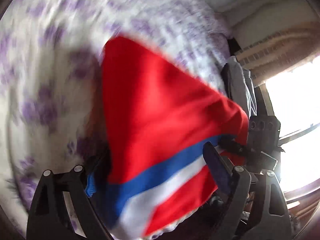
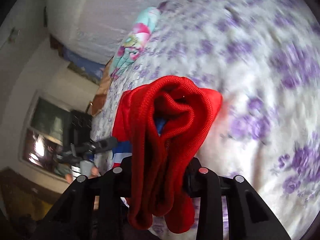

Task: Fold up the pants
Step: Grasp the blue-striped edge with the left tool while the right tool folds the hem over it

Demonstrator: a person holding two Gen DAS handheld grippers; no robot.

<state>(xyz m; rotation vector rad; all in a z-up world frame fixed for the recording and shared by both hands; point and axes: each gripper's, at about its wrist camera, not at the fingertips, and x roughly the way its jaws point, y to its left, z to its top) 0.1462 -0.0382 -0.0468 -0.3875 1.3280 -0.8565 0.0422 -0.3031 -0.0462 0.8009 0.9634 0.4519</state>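
Nearest, the right gripper [image 2: 160, 170] is clenched on the bunched ribbed hem of the red pants [image 2: 170, 120], which spill over its 2 fingers. The left gripper [image 1: 156, 172] grasps the same pants [image 1: 160, 110] by the blue-and-white stripe, cloth lifted above the bed. Beyond spreads the purple-flowered bedsheet [image 2: 260, 70]; a folded pastel blanket [image 2: 136, 40] lies at its far-left edge.

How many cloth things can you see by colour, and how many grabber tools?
Red pants with a blue and white stripe: 1
White bedsheet with purple flowers: 1
Turquoise and pink folded cloth at the far edge of the bed: 1
Grippers, left gripper and right gripper, both holding the pants: 2
Total: 5
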